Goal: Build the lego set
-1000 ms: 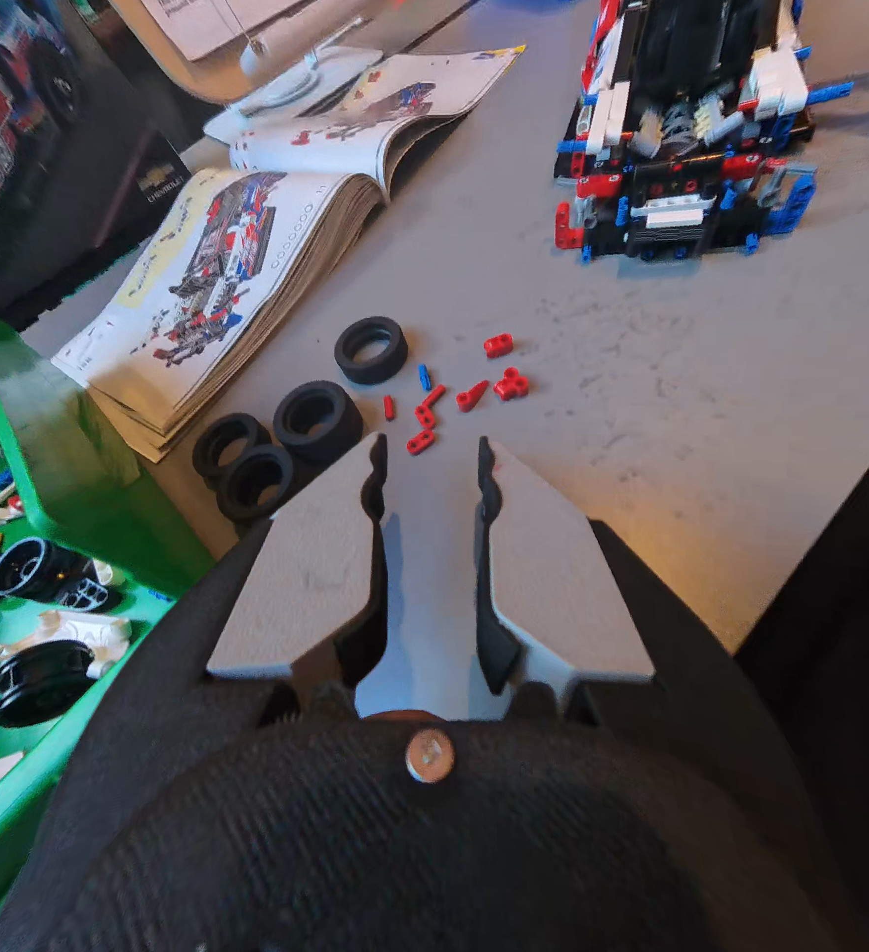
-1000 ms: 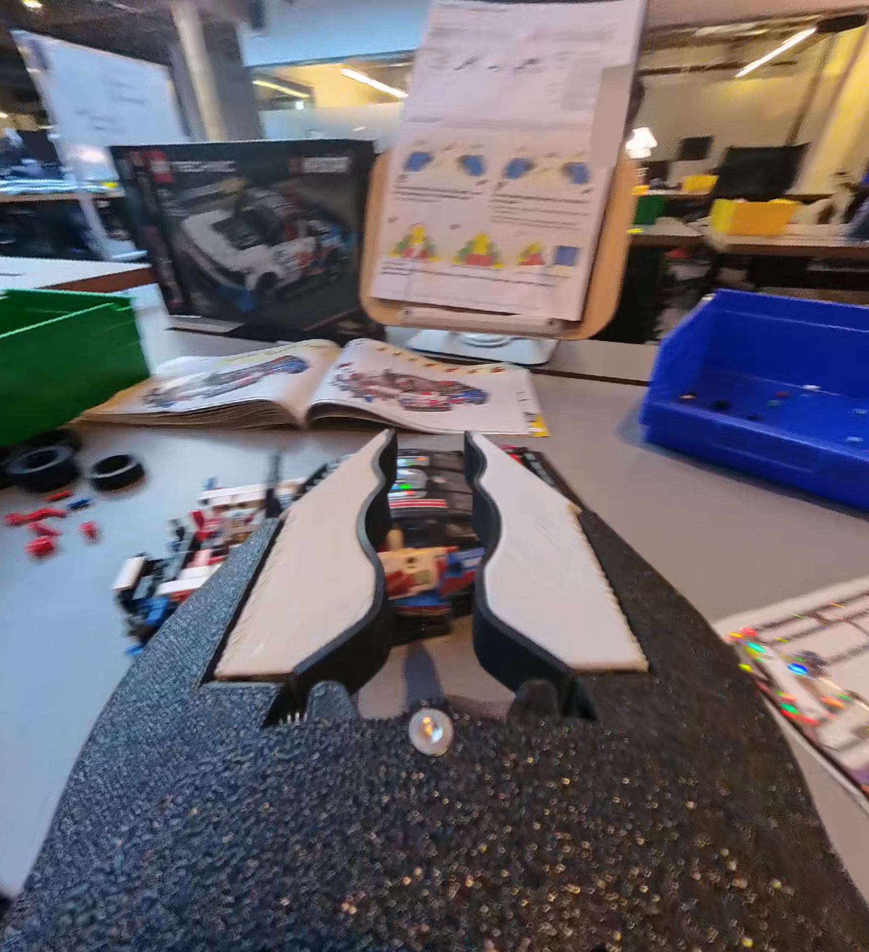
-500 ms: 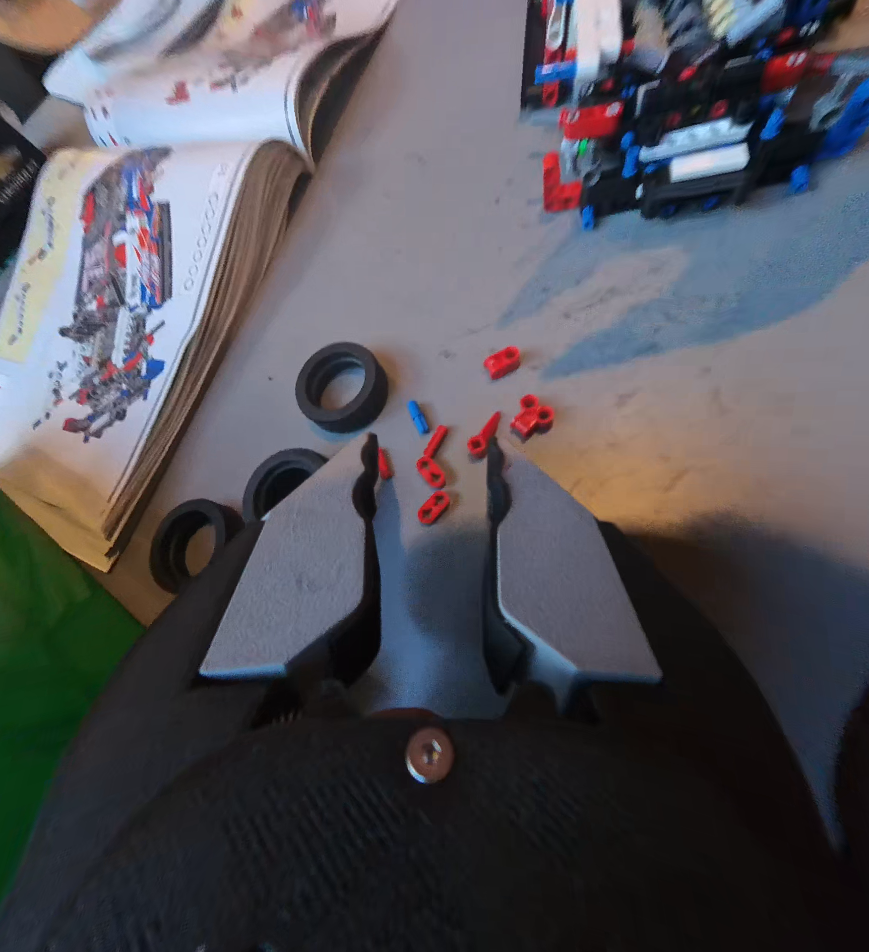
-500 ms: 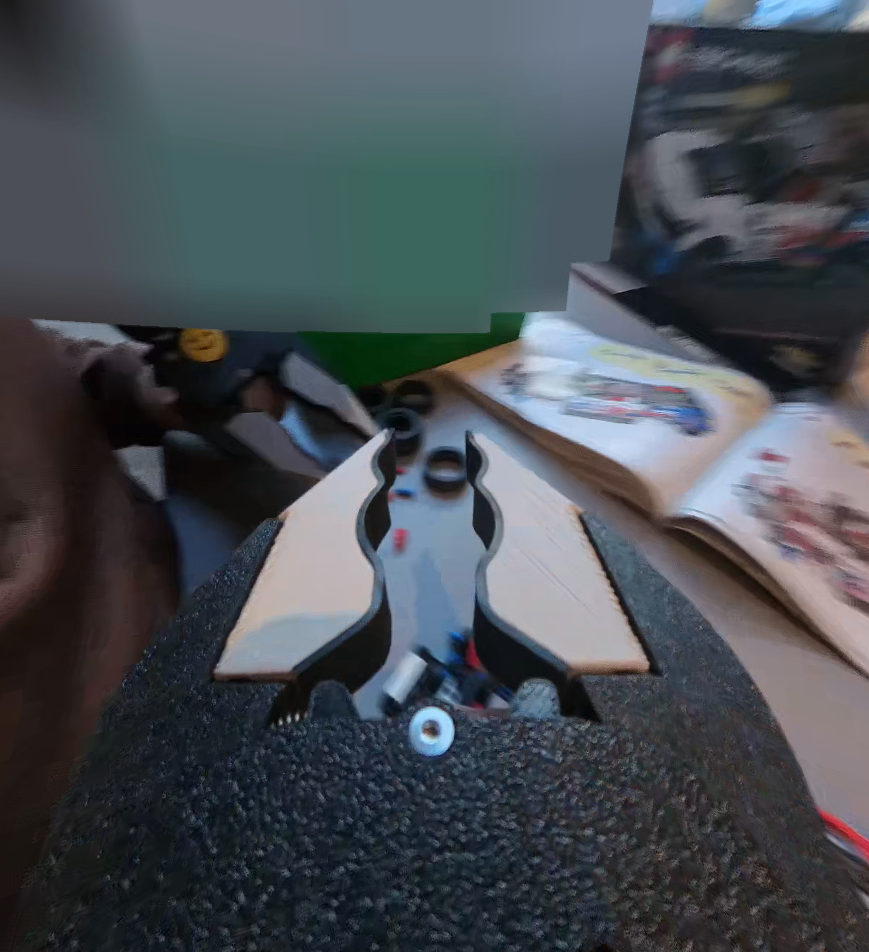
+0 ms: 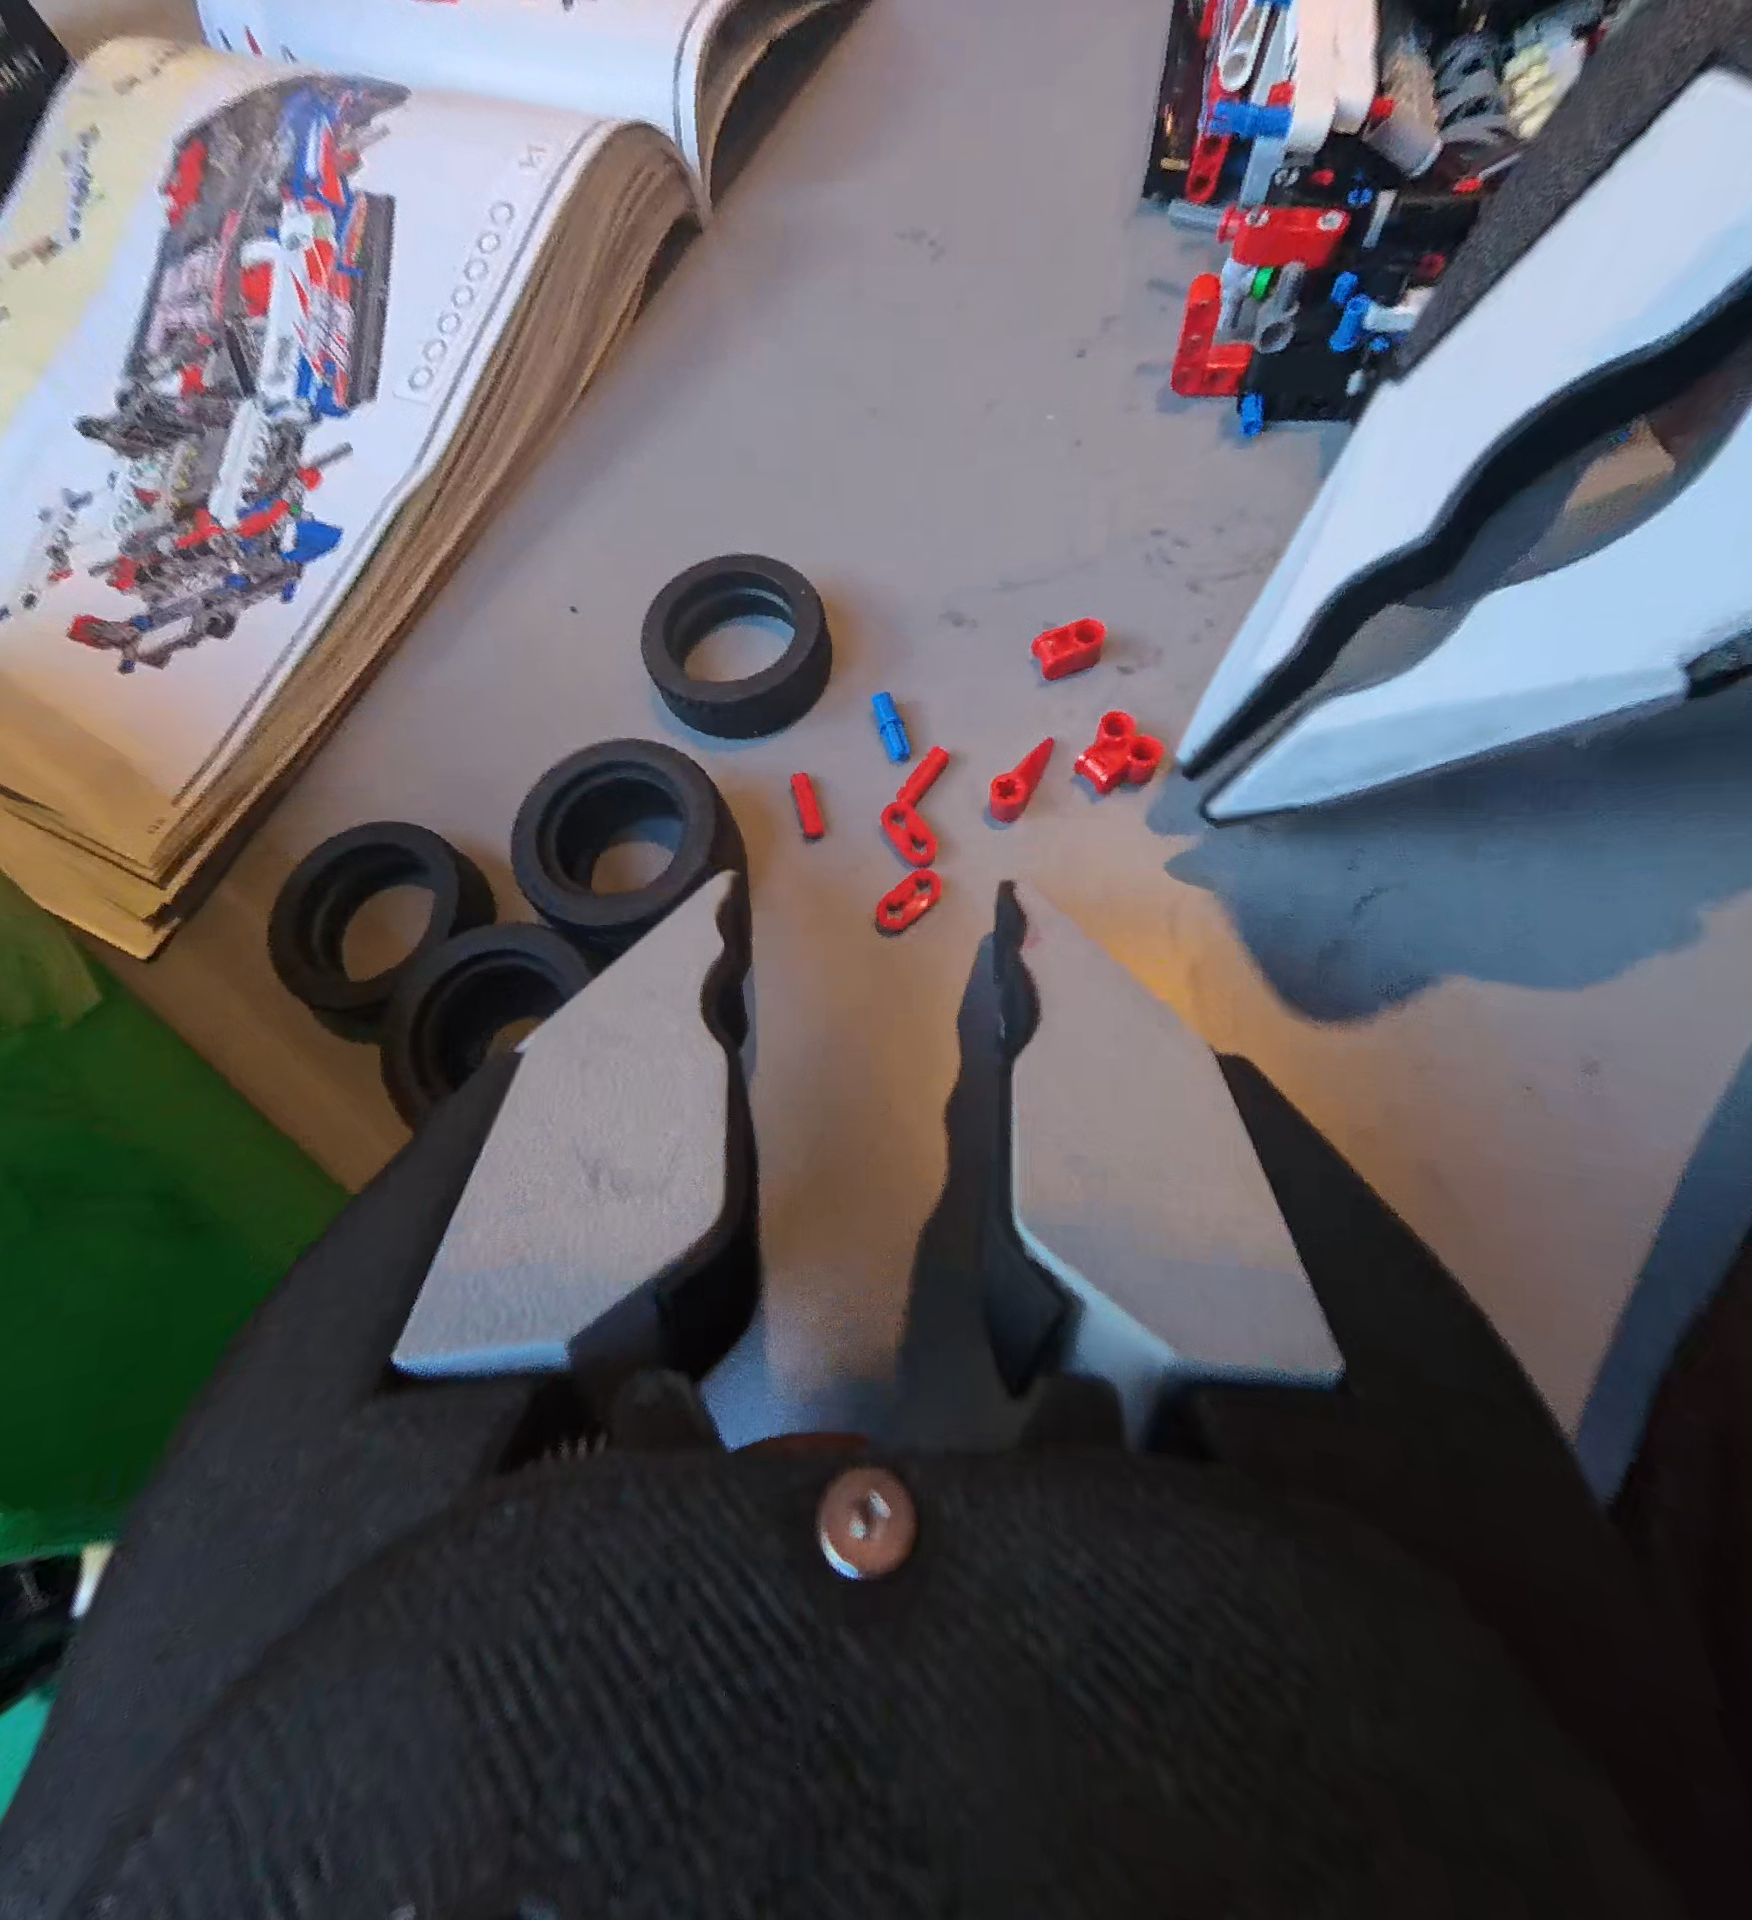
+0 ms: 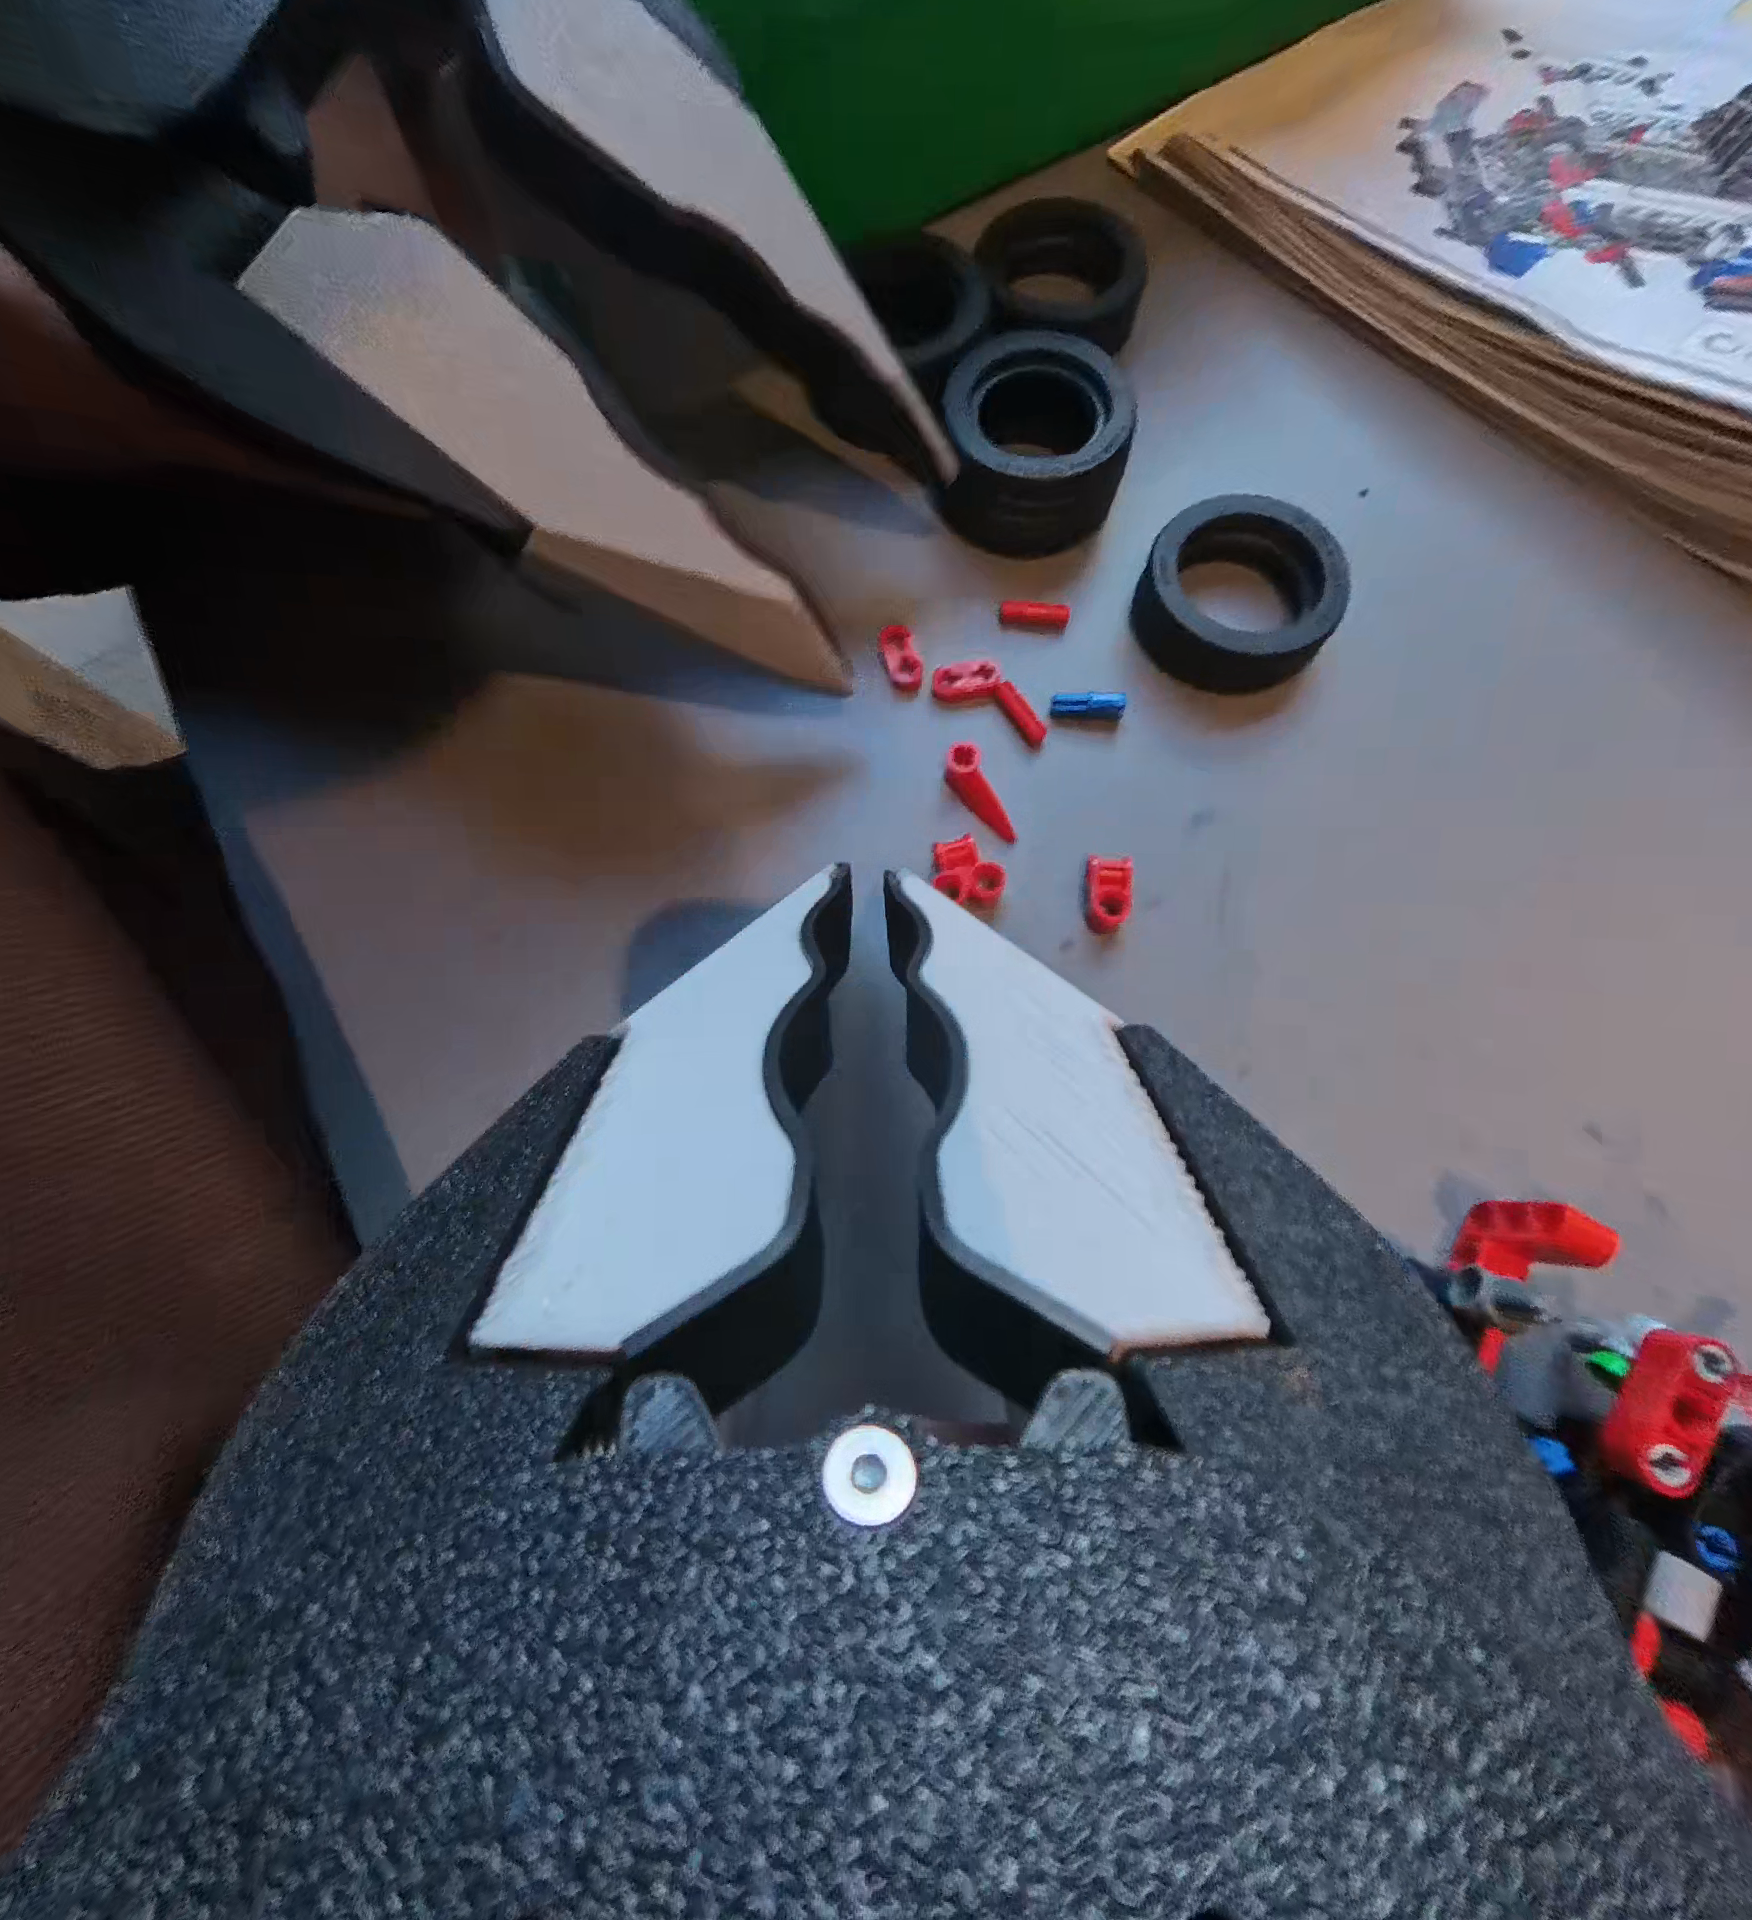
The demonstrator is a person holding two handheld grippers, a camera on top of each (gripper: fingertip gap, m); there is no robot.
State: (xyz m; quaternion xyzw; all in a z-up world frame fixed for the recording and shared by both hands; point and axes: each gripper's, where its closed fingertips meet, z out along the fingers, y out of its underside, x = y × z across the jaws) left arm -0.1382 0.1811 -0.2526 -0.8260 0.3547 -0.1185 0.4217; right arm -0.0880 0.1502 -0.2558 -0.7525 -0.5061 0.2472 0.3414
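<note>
Our left hand-held gripper (image 5: 867, 899) is apart, our right hand-held gripper (image 6: 867, 878) nearly together, both empty. The small red pieces (image 5: 908, 899) lie on the bench (image 5: 955, 416) between them; we might knock them away.

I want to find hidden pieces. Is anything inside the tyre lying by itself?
Only bare grey table shows through the lone tyre; nothing inside it. Under its rubber wall stays hidden.

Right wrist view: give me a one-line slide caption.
Right hand-held gripper, nearly closed and empty, nears small red pieces beside black tyres on the grey table.
</note>
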